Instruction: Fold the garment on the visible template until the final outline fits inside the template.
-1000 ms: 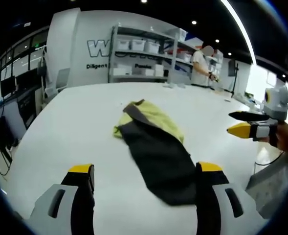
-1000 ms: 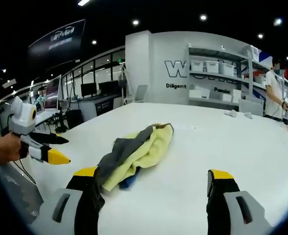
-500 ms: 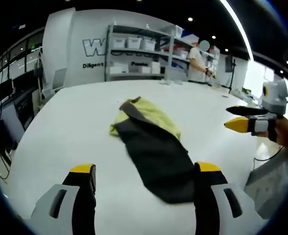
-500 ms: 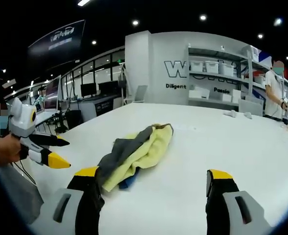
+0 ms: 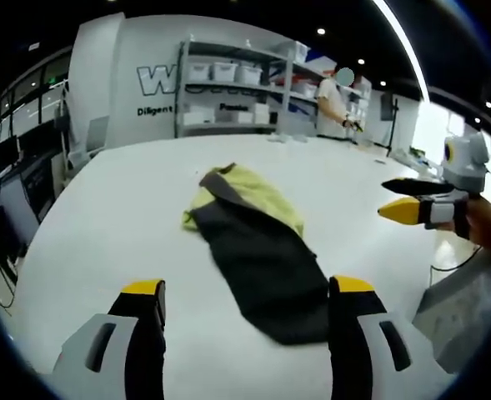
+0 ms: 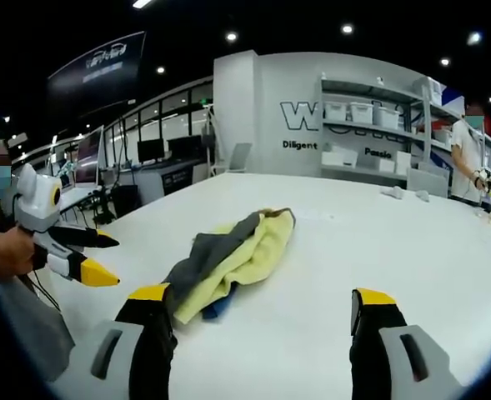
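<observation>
Jaws of the left gripper (image 5: 245,312) stand spread wide above the white table (image 5: 103,217), empty, with the near dark end of the garment (image 5: 258,246) lying between them. Right gripper (image 6: 258,321) is likewise spread and empty, the garment's crumpled yellow and grey folds just beyond its left jaw. Beyond the garment, shelves (image 6: 370,137) with white boxes stand by the far wall, a person (image 5: 333,104) beside them.
</observation>
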{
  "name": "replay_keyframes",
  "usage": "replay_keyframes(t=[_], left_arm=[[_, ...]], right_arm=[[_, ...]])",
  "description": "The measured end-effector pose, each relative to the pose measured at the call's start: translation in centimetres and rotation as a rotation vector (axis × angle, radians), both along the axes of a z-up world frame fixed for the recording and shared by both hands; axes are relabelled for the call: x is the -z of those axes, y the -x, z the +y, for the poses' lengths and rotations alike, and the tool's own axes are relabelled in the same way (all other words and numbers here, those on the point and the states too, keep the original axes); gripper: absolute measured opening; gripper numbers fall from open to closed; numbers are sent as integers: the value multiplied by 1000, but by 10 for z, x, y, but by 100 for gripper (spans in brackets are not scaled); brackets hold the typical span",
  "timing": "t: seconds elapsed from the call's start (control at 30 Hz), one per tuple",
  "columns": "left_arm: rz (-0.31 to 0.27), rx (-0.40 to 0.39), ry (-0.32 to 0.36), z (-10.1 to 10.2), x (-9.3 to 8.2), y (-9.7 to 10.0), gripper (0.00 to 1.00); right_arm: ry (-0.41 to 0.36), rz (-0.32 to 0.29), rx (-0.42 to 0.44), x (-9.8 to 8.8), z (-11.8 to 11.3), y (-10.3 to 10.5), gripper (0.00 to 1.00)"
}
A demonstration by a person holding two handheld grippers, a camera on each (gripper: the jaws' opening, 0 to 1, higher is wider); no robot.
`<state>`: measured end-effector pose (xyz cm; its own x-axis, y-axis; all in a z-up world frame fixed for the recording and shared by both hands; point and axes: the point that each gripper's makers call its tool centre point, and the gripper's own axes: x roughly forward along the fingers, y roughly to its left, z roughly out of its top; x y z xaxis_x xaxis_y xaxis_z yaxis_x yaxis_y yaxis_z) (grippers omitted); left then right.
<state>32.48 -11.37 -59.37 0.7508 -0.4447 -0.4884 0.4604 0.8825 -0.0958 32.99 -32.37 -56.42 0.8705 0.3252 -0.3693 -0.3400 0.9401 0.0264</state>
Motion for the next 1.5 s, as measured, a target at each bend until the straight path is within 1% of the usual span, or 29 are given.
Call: replay_keyframes(t=[0.17,0.43,0.5,0.57,0.67,0.73,0.83,0.93,1.0,1.07,1.13,1.17,1.2,1.23,1.27,1.37,1.4,1.5], left_arm=[[-2,17,-4,-4,0,2,73],[4,18,0,-4,1,2,72],[4,23,-3,-4,1,2,71],[4,41,-7,-7,1,4,68],[7,104,-36,-18,3,11,61],[-3,129,-55,-24,3,13,59],[0,159,-63,-29,5,16,56],[25,204,-54,-36,8,22,49],[32,235,-60,-42,11,27,48],[34,301,-76,-51,13,34,47],[53,365,-78,-63,17,44,45],[58,410,-91,-69,20,50,44],[54,431,-109,-72,21,53,42],[43,468,-133,-77,23,57,42],[42,482,-145,-79,24,59,41],[62,524,-142,-91,29,68,40],[65,543,-154,-93,31,71,39],[66,607,-220,-99,41,81,38]], right_arm=[[-2,5,-1,0,0,0,87],[-1,4,-6,0,1,1,85],[-2,4,-7,-1,1,1,82],[0,-2,-4,-2,0,1,82],[-1,6,-5,0,1,1,82],[1,3,-6,-1,1,1,82],[-1,5,-3,0,-1,1,82],[-1,5,-3,0,-1,1,82],[0,8,-4,0,0,1,82],[2,10,-5,1,0,1,82],[2,9,-5,1,-1,1,82],[2,9,-4,0,-1,1,82],[2,9,-4,0,-1,1,82],[2,9,-3,0,-1,1,82],[2,8,-2,0,-1,1,82],[0,8,-1,0,-1,1,82],[0,8,-1,0,-1,1,82],[0,4,-1,-1,-2,0,82]])
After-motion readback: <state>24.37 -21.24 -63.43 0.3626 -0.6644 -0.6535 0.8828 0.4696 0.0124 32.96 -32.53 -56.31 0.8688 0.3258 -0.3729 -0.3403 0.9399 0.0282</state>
